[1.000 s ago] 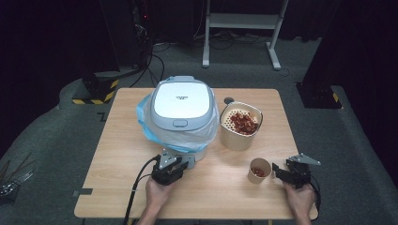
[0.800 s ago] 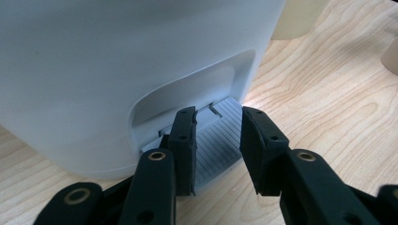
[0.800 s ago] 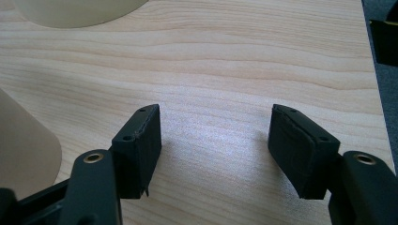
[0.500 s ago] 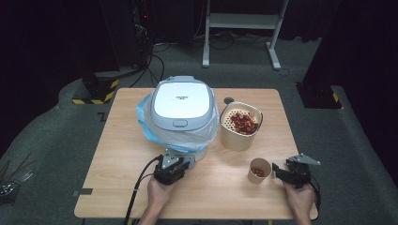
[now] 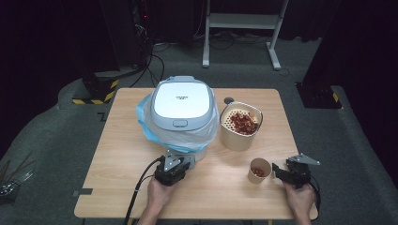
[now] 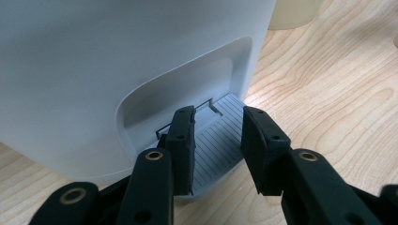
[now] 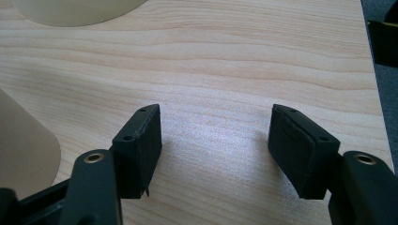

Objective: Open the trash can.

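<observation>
Grey ribbed pedal (image 6: 217, 140) at the bin's (image 5: 180, 115) front base sits pinched in the left gripper (image 6: 218, 140) while the right gripper (image 7: 220, 150) waits half-open and empty beside a paper cup (image 5: 259, 169), where a slipping pinch could shove the bin across the wooden surface (image 5: 117, 154).

Smooth plastic bin (image 5: 183, 105), ribbed pedal (image 6: 216, 140), wood-grain table (image 5: 122, 140).
</observation>
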